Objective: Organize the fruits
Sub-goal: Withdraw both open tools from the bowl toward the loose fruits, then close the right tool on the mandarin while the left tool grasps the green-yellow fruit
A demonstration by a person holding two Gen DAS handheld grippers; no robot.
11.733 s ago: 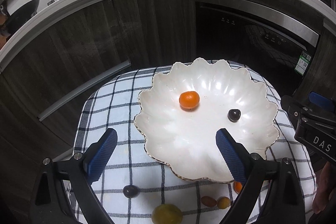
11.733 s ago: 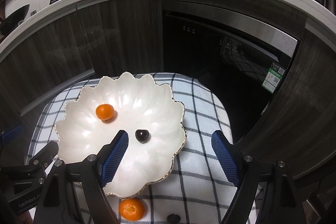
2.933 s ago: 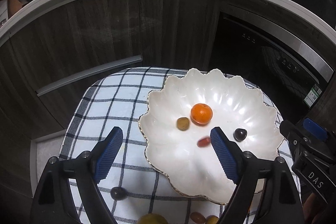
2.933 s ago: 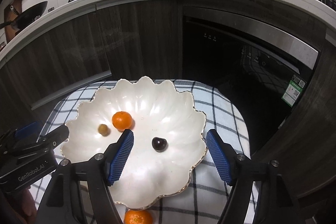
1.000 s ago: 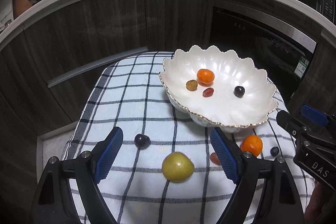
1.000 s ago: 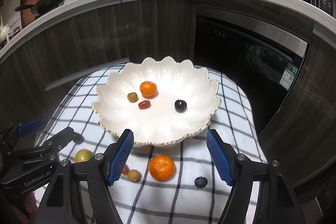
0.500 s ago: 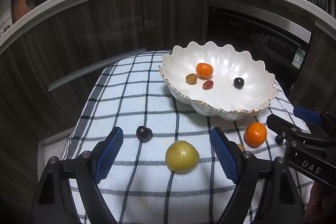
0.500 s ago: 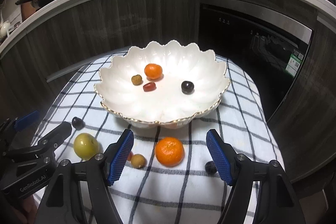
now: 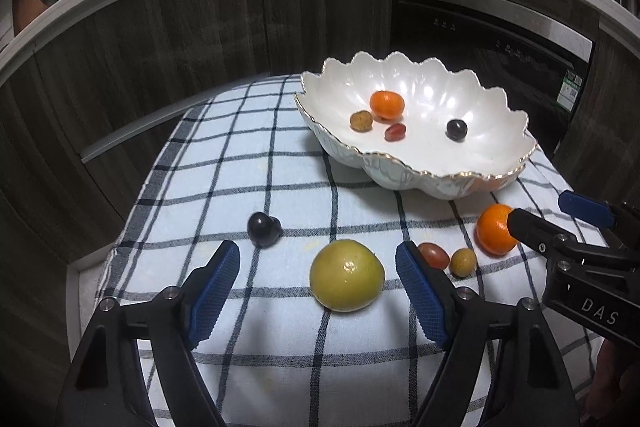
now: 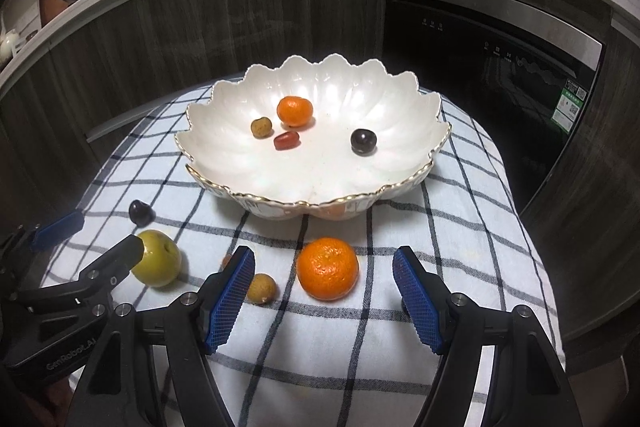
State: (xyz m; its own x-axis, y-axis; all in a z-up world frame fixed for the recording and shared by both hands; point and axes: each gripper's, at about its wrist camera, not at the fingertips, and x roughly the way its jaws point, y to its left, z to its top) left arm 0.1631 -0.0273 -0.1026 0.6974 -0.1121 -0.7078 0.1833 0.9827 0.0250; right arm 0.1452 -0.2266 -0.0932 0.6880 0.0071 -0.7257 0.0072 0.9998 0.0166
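Fruits: four in bowl (image 10: 436, 131), rest on cloth (image 9: 224, 163) | left gripper (image 9: 318, 285) jaws apart, just narrowing, flanking yellow fruit (image 9: 347, 275) lower centre, untouched | right gripper (image 10: 324, 293) apart around orange (image 10: 328, 268) | step: reach | next: clamp, lift to bowl

The bowl (image 10: 320, 187) sits toward the far edge of the cloth (image 10: 360, 347), holding four fruits. Before it, toward the near edge, lie a mandarin (image 10: 328, 268), a longan (image 10: 262, 288), a large round fruit (image 10: 158, 263) and, farthest left, a cherry (image 10: 141, 213).
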